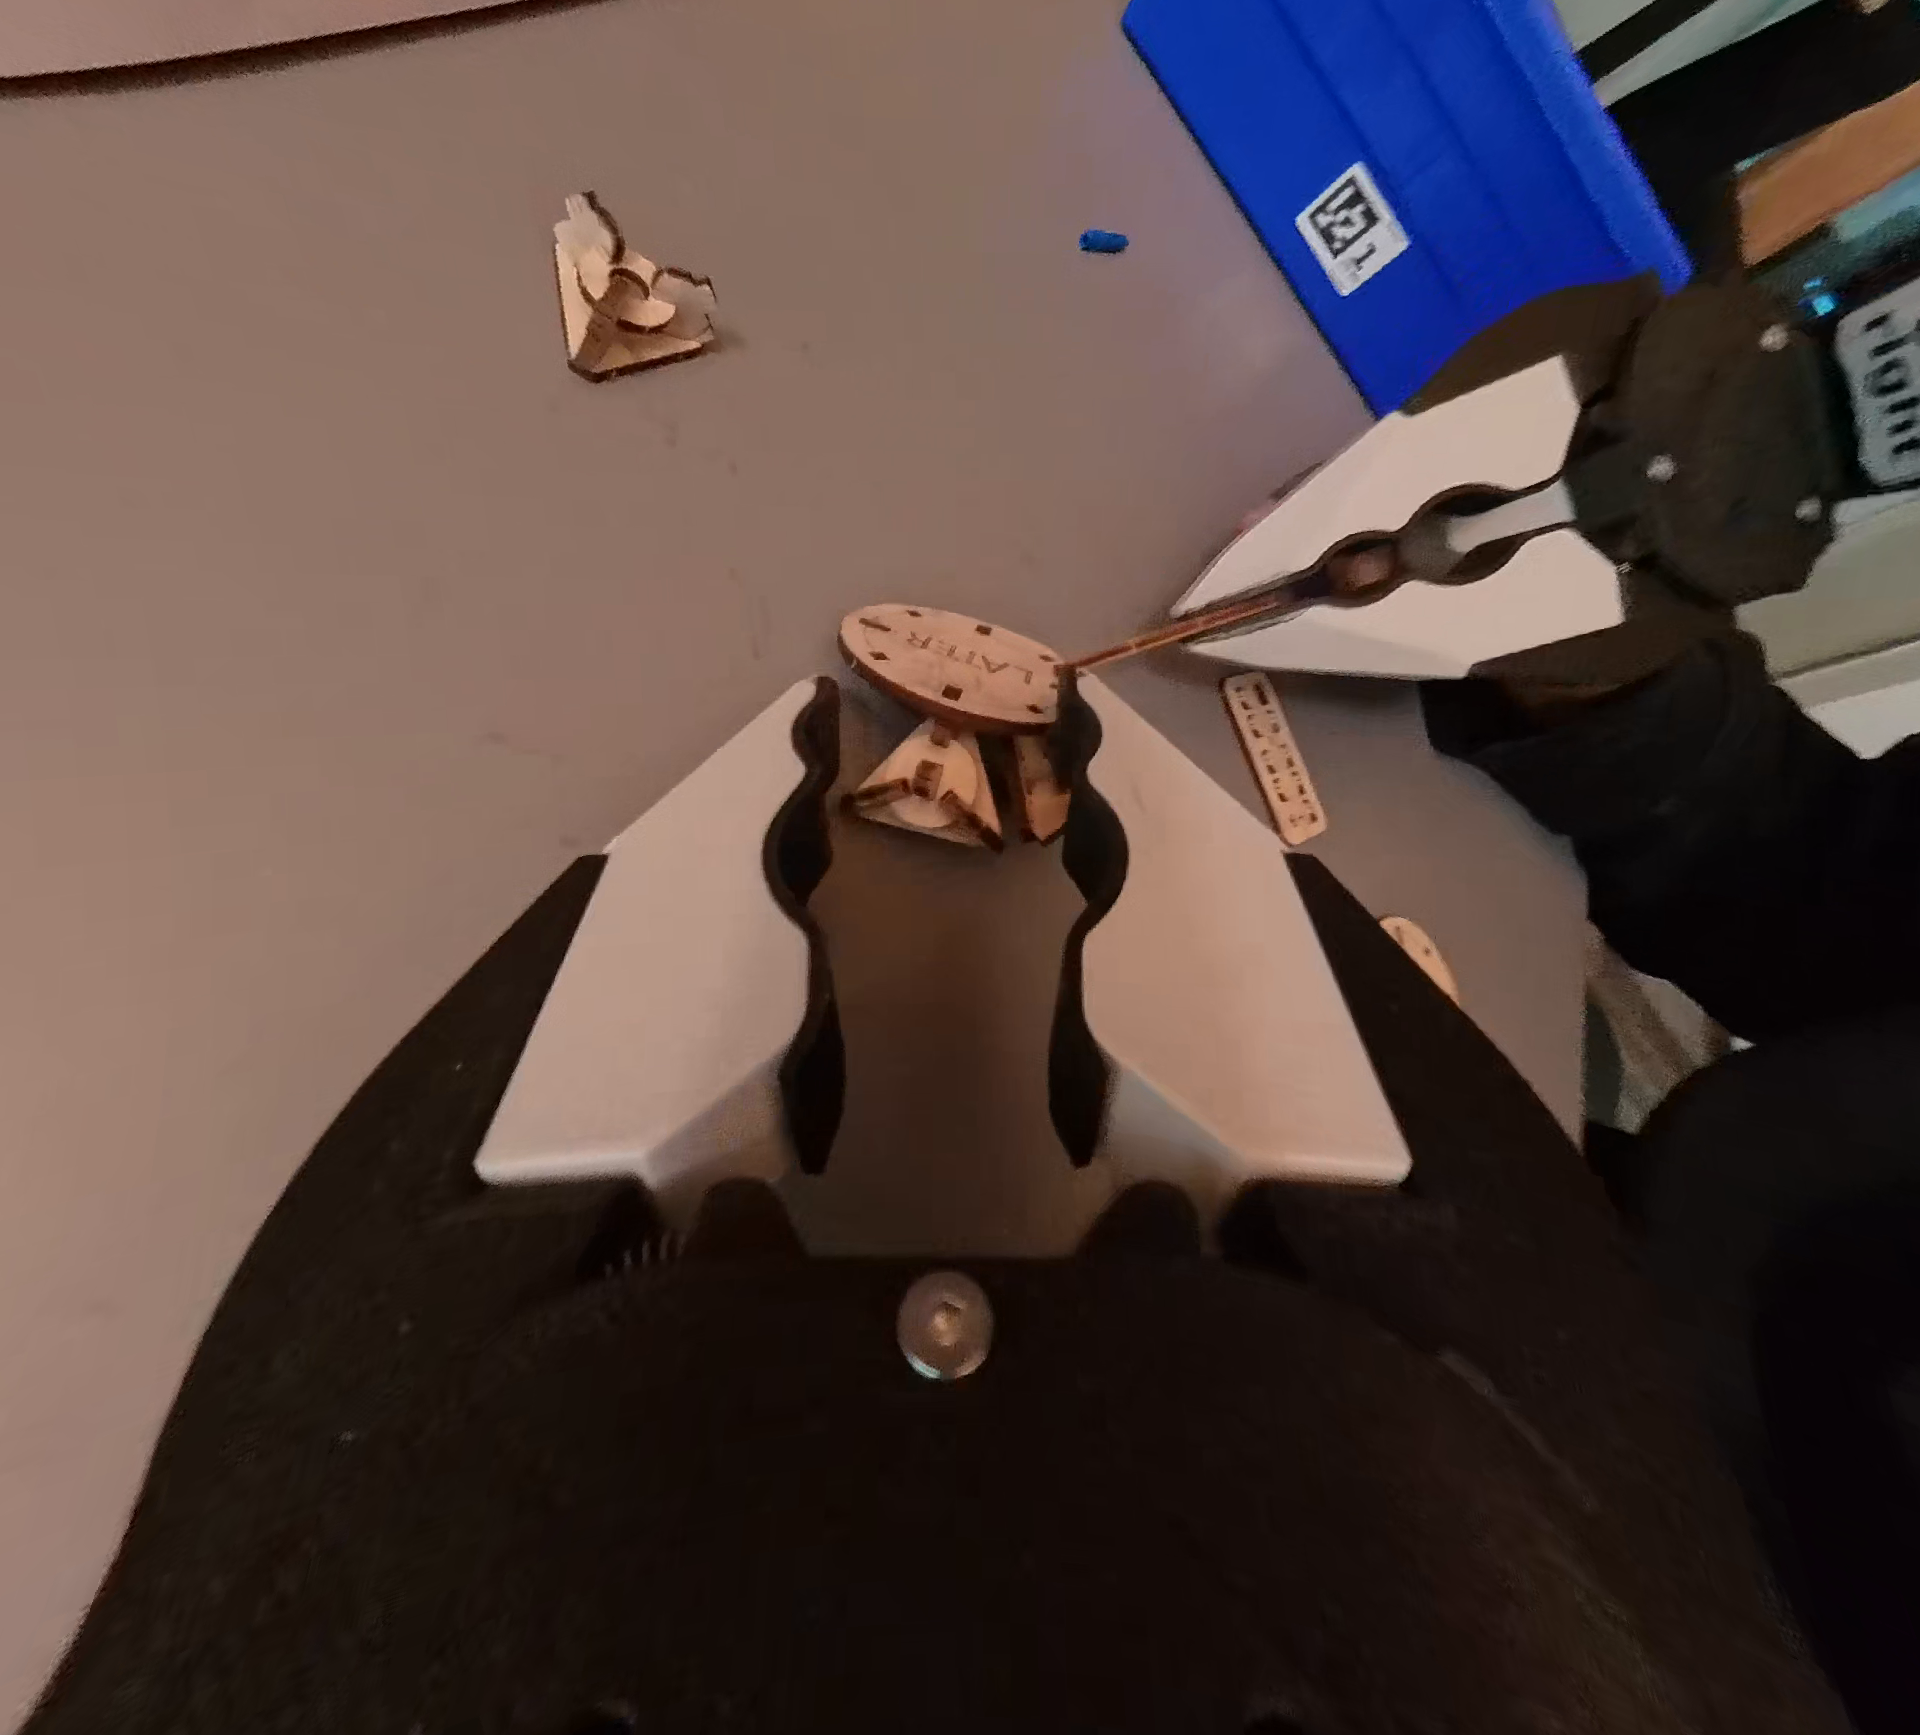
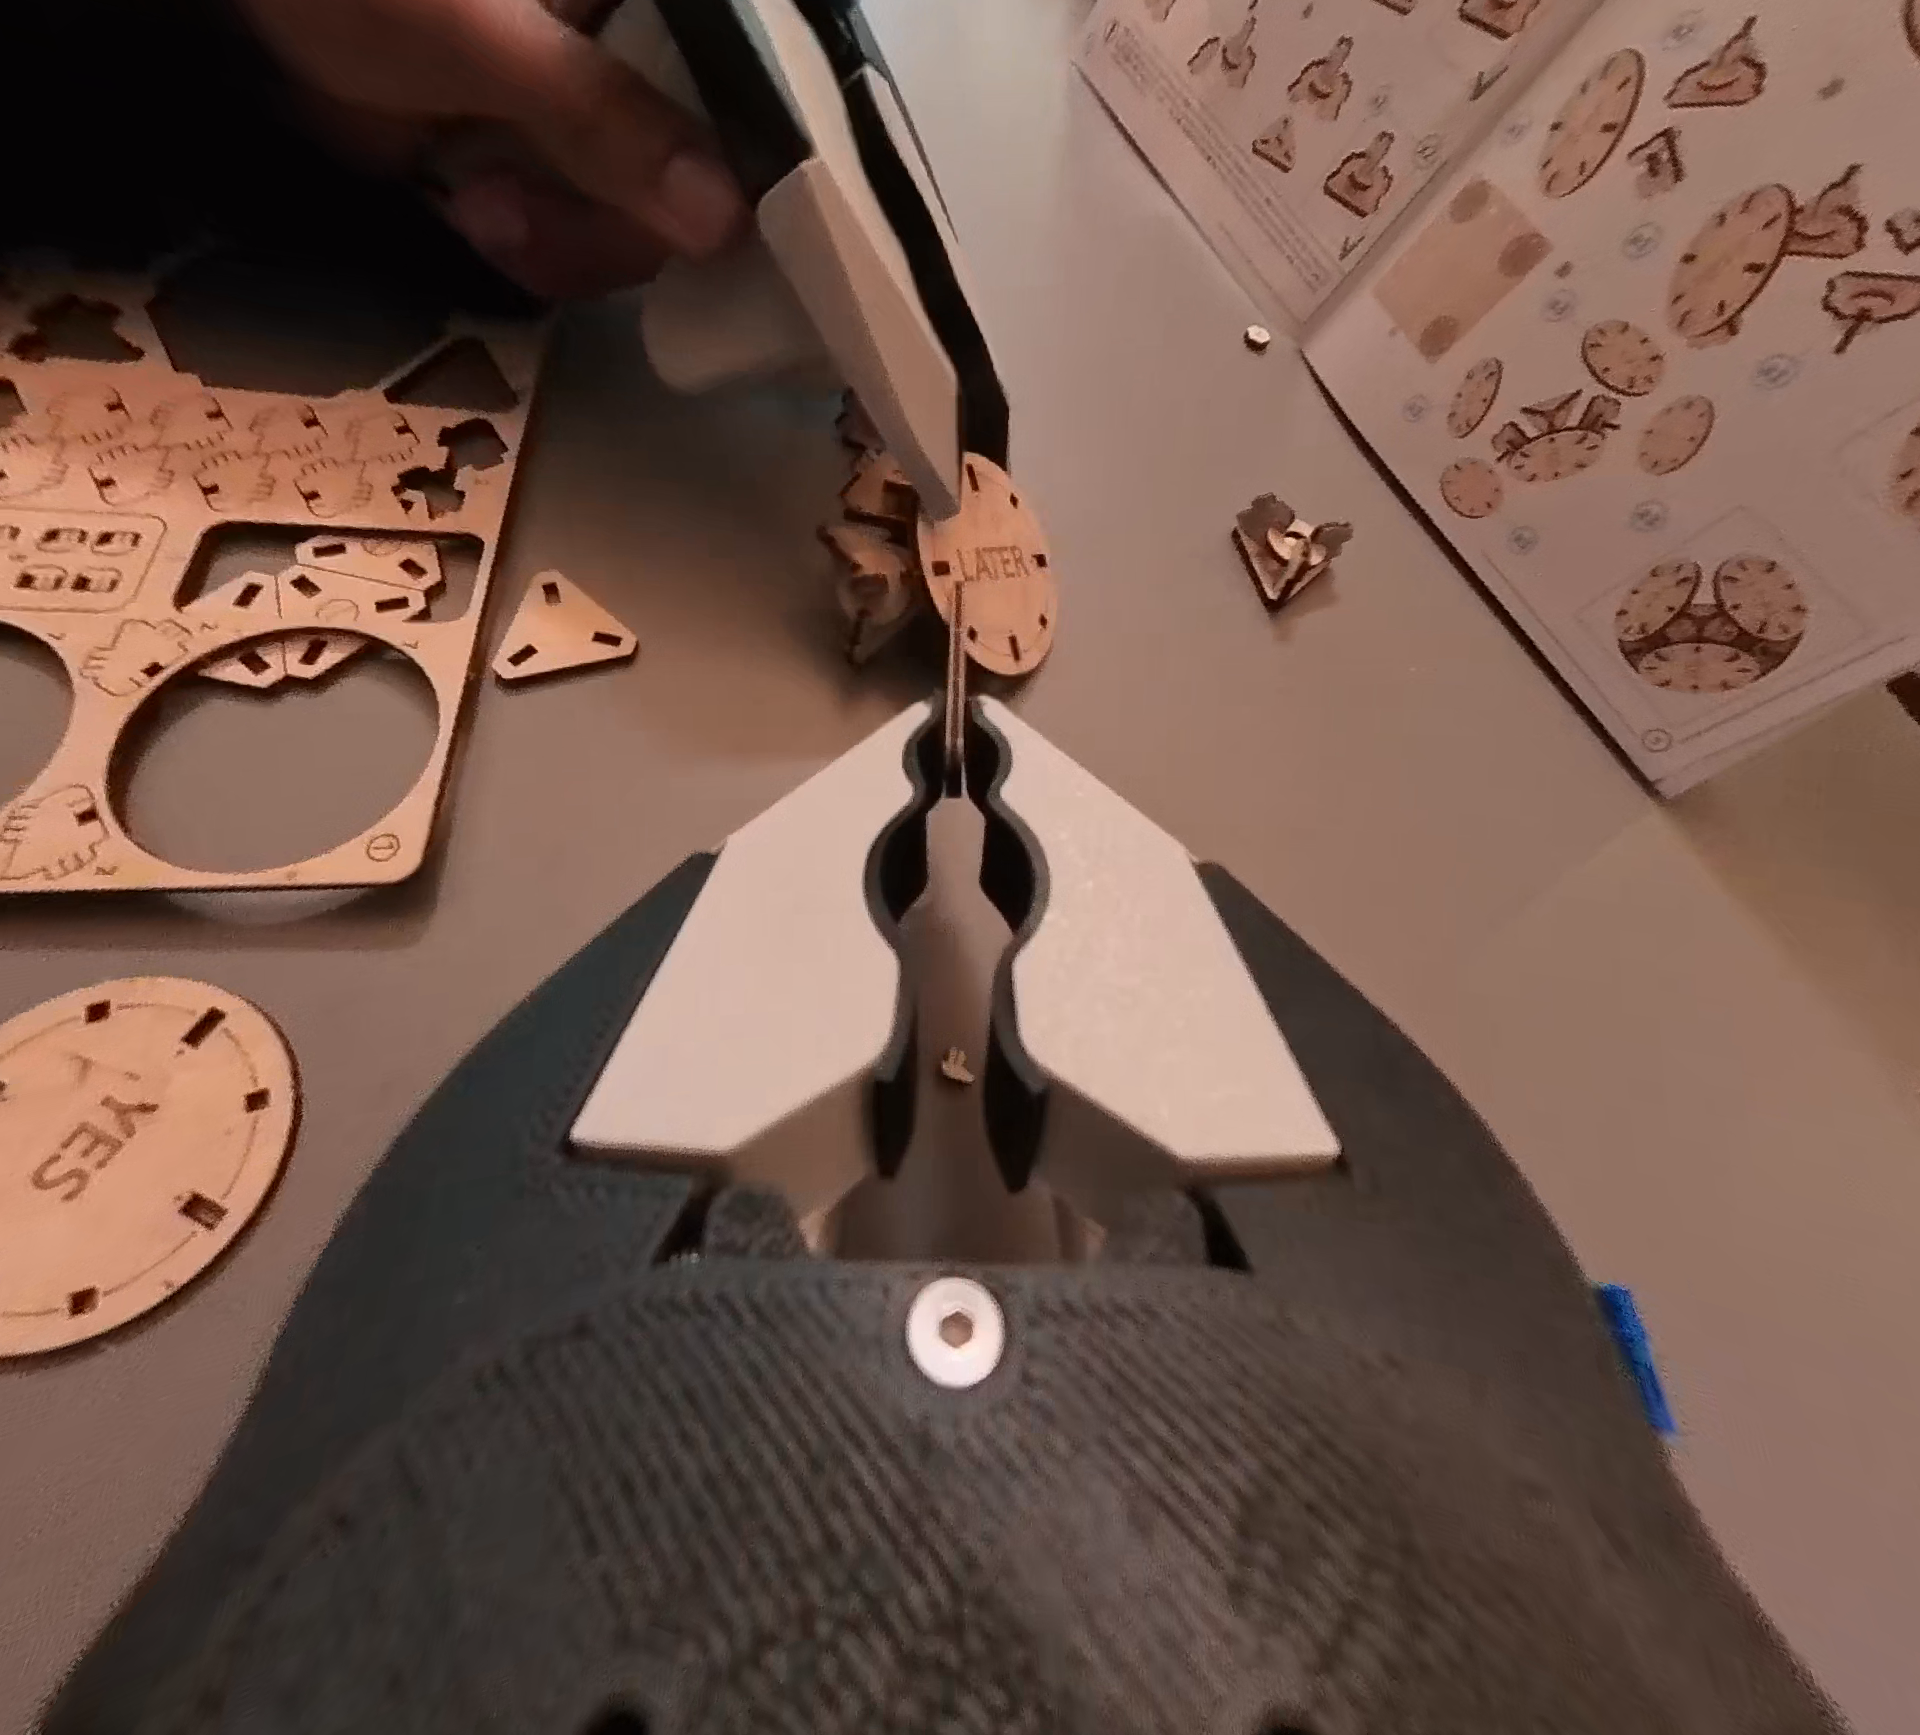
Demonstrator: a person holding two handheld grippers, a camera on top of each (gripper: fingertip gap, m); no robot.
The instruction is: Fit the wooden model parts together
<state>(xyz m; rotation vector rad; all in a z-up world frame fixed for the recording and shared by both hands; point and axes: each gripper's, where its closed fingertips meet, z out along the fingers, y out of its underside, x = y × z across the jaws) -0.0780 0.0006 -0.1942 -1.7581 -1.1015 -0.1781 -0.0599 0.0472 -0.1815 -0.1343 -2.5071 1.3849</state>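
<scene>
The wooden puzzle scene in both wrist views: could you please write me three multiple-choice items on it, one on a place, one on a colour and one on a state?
1. The loose flat wooden triangle lies:
A. beside the cut-out wooden sheet
B. inside a bin
C. on the printed instruction sheet

2. The bin at the table's far side is:
A. red
B. green
C. blue

3. The right gripper is:
A. wide open over bare table
B. shut on a thin wooden piece
C. shut on a round disc

Answers:
1 A, the triangle rests on the table just off the sheet's edge.
2 C, its walls are plainly blue.
3 B, the strip sticks out from between the closed fingertips toward the lettered disc.
</scene>
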